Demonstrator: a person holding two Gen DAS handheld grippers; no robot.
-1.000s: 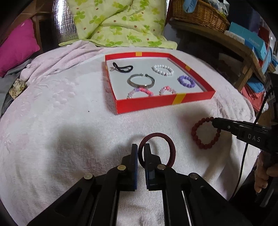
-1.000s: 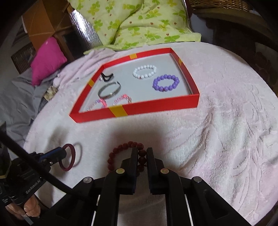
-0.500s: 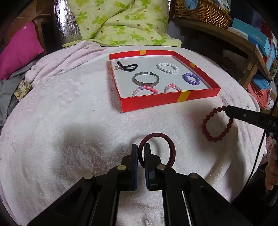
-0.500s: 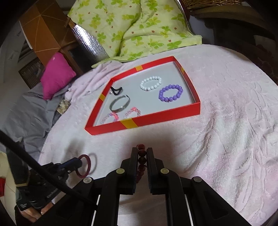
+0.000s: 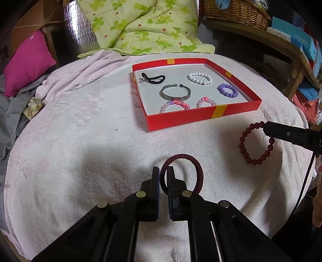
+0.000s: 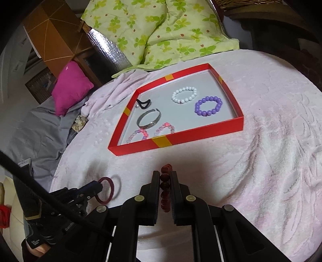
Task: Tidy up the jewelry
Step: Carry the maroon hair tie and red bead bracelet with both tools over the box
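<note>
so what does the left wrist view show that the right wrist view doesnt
Only the left wrist view shows the wicker basket and blue boxes on the wooden shelf at right, and the dark red beaded bracelet as a full loop hanging from the right gripper.

Only the right wrist view shows the orange-brown cabinet, and the left gripper seen from outside, holding the maroon hair tie.

Both show the red tray holding six pieces, the pink blanket, the green floral quilt and the magenta pillow.
</note>
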